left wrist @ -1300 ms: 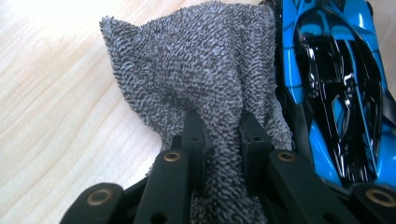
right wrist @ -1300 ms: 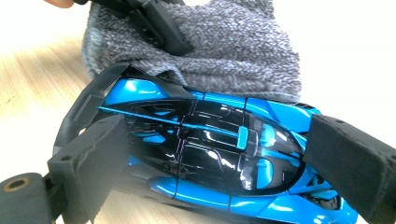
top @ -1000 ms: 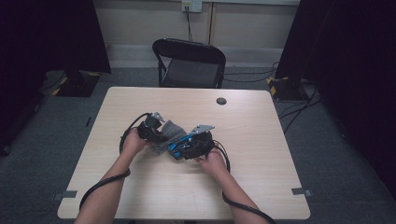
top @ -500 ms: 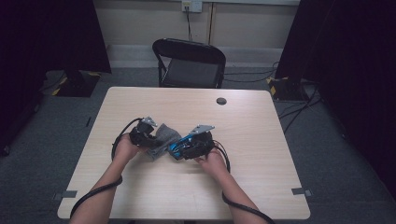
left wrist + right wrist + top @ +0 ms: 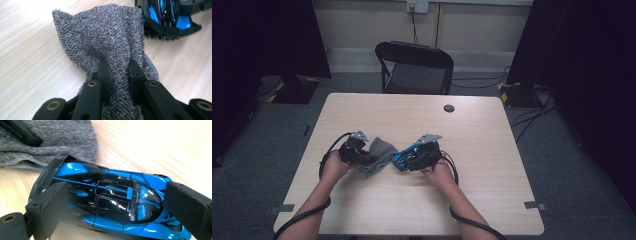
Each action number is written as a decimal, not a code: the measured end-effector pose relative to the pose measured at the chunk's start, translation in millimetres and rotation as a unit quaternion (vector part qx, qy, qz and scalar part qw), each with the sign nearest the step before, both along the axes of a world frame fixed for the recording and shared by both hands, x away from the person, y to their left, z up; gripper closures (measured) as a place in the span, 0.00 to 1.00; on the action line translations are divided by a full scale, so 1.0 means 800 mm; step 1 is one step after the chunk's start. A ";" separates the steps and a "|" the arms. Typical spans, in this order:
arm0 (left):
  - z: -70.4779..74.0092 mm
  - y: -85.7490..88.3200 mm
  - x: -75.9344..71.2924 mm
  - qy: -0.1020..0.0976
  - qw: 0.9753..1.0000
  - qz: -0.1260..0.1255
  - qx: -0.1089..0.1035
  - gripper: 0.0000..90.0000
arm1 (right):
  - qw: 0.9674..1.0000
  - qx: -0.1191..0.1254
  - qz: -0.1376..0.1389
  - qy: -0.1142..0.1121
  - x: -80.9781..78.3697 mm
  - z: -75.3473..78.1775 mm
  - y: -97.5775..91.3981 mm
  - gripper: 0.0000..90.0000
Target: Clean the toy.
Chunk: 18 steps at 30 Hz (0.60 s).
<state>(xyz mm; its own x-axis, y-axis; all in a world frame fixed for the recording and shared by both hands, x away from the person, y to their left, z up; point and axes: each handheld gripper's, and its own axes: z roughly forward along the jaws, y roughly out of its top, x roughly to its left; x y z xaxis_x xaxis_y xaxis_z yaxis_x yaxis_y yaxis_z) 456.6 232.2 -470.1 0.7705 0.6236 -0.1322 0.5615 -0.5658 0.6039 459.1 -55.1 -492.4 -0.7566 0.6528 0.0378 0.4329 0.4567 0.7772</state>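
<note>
1. the left tongs (image 5: 362, 154) are closed on the grey cloth (image 5: 377, 156); in the left gripper view the two black jaws pinch a bunched fold of the cloth (image 5: 110, 45) between them.
2. from the jaws the cloth spreads out forward and lies on the bench (image 5: 492, 150), with one corner standing up a little at the left in that view.
3. the right tongs (image 5: 404, 159) grip the blue and black toy car (image 5: 401, 158); in the right gripper view one pad sits against the tail of the car (image 5: 112, 202) and the other pad against its nose.
4. the car lies across between the jaws, low over the wood of the bench; whether its wheels touch the bench i cannot tell.
5. in the high view the cloth is between the two tongs, near the front middle of the bench, and the car is just beside the right edge of the cloth.
6. in the left gripper view the car (image 5: 170, 15) is at the upper right, right next to the far edge of the cloth.
7. a small dark round thing (image 5: 449, 108) lies well apart, near the far edge of the bench, and a black folding chair (image 5: 414, 67) stands behind the bench.
</note>
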 end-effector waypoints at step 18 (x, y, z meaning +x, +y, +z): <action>0.028 0.044 -0.021 -0.020 0.999 0.040 0.005 0.84 | 1.000 0.009 -0.002 -0.006 -0.002 -0.002 -0.001 0.07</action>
